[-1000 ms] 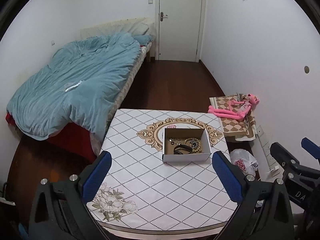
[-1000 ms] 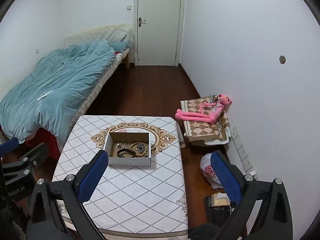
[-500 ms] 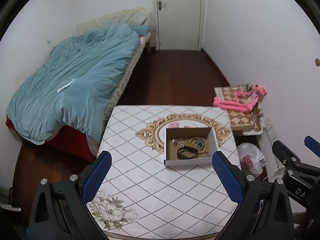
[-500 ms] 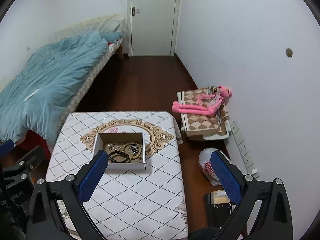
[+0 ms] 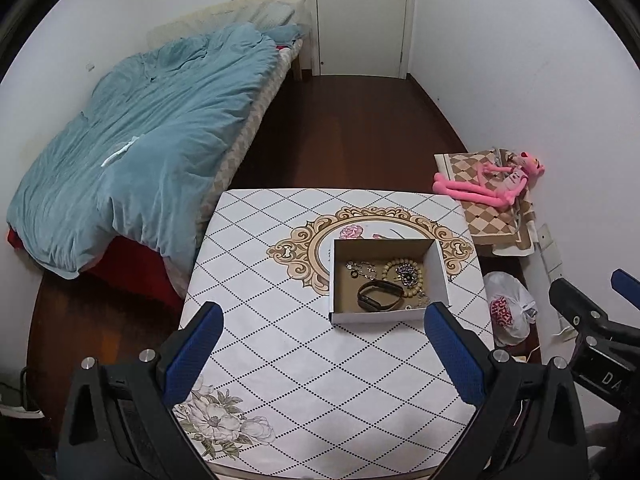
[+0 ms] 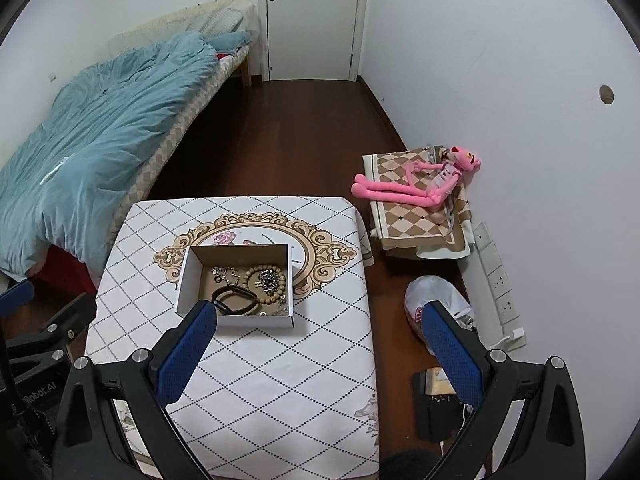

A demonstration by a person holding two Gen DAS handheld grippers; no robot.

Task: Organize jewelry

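Note:
An open cardboard box [image 5: 439,274] [image 6: 185,280] sits on a table with a white diamond-patterned cloth [image 5: 280,360] [image 6: 280,380]. Inside lie a black band [image 5: 378,295] [image 6: 234,300], a wooden bead bracelet [image 5: 416,286] [image 6: 276,296], a dark sparkly piece [image 5: 406,271] [image 6: 267,278] and a thin chain [image 5: 360,268] [image 6: 228,274]. My left gripper [image 5: 324,344] is open and empty, above the table just short of the box. My right gripper [image 6: 320,342] is open and empty, over the table's right part, its left finger near the box's front corner.
A bed with a blue duvet [image 5: 152,136] stands to the left. A pink plush toy [image 6: 424,184] lies on a checkered cushion [image 6: 416,216] by the right wall. A white plastic bag [image 6: 436,300] lies on the dark wood floor. A white door [image 5: 360,16] is at the back.
Both grippers have tilted down and come closer to the table; the box now shows larger and lower in both views. Both stay open.

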